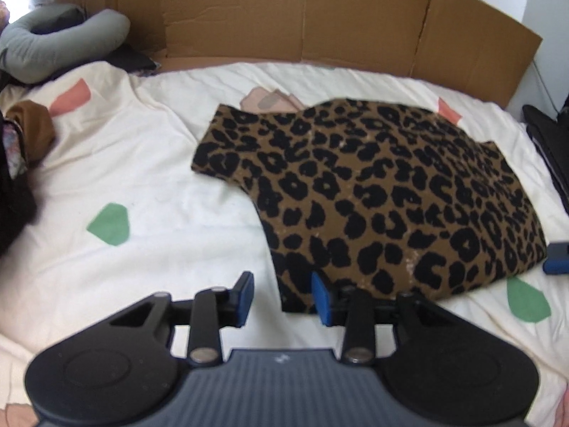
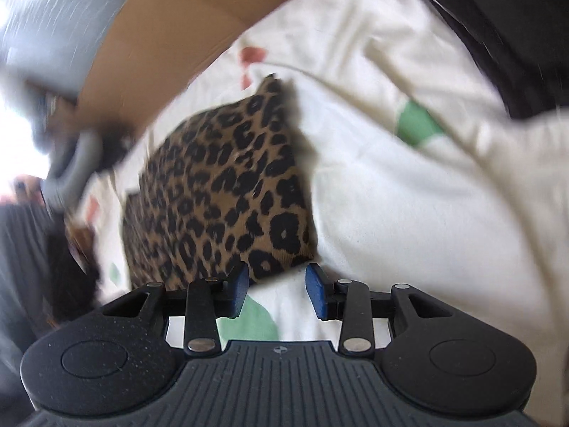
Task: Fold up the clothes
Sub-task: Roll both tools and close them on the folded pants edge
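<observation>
A leopard-print garment (image 1: pixel 373 192) lies folded on the white bed sheet (image 1: pixel 142 163), one short sleeve stretched toward the far left. My left gripper (image 1: pixel 282 297) hovers at the garment's near left corner, jaws apart, with the corner's edge just by the right pad and nothing pinched. In the blurred right wrist view the same garment (image 2: pixel 220 192) lies ahead and to the left. My right gripper (image 2: pixel 275 290) stands open over bare sheet just short of the garment's near corner. The right gripper's blue pad (image 1: pixel 556 258) shows at the right edge of the left wrist view.
A flattened cardboard wall (image 1: pixel 302 21) stands behind the bed. A grey curved cushion (image 1: pixel 60 35) and a pile of other clothes (image 1: pixel 21 149) lie at the far left. Dark gear (image 1: pixel 547 149) borders the right edge. The sheet carries green and pink patches.
</observation>
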Motion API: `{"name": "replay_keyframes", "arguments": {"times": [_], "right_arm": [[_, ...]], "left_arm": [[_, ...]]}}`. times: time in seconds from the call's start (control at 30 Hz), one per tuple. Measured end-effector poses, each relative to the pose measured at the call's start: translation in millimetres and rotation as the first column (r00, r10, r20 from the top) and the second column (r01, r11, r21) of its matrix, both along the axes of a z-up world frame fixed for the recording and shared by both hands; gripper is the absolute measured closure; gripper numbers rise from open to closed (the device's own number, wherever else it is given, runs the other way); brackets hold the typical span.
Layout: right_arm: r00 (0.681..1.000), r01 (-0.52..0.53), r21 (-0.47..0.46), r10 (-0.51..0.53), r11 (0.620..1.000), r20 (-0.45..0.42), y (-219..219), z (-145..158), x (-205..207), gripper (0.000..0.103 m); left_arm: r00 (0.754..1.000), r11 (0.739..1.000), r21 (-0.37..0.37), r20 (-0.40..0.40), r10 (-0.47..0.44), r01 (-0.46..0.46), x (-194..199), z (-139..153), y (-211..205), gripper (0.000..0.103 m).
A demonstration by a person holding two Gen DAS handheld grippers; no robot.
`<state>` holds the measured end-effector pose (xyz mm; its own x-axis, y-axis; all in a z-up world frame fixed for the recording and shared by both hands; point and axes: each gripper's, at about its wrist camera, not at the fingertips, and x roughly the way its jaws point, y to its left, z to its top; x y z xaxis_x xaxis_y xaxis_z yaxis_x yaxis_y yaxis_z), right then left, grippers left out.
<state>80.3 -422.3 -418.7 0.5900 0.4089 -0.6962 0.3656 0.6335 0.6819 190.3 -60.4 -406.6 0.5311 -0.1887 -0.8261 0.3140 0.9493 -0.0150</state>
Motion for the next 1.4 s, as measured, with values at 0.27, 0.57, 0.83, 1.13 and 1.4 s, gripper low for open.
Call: {"name": "replay_keyframes", "arguments": {"times": [0.27, 0.57, 0.83, 1.13, 1.4], "right_arm": [[0.991, 0.135, 0.210, -0.133, 0.968, -0.024, -9.6, -28.0, 1.6, 0.074], [0.992, 0.107, 0.205, -0.117, 0.973, 0.038, -11.1, -18.5, 2.4, 0.084], [0.997, 0.074, 0.237, -0.081, 0.969, 0.019, 3.5, -36.7, 17.6, 0.073], [0.992, 0.118, 0.246, -0.127, 0.962, 0.021, 10.6, -41.6, 24.2, 0.077], [0.994, 0.088, 0.219, -0.101, 0.972, 0.048, 10.2, -30.7, 25.2, 0.093]], "left_arm": [[1.000, 0.999, -0.053, -0.021, 0.012, -0.013, 2.3, -0.9, 9.9, 0.064], [0.995, 0.977, -0.198, -0.072, 0.063, -0.077, -2.0, -3.2, 29.6, 0.064], [0.987, 0.933, -0.337, -0.135, 0.087, -0.129, 4.5, -11.4, 37.4, 0.063], [0.980, 0.899, -0.404, -0.161, 0.114, -0.170, 4.8, -20.9, 42.4, 0.074], [0.980, 0.911, -0.379, -0.169, 0.106, -0.164, 6.8, -11.8, 45.4, 0.099]]}}
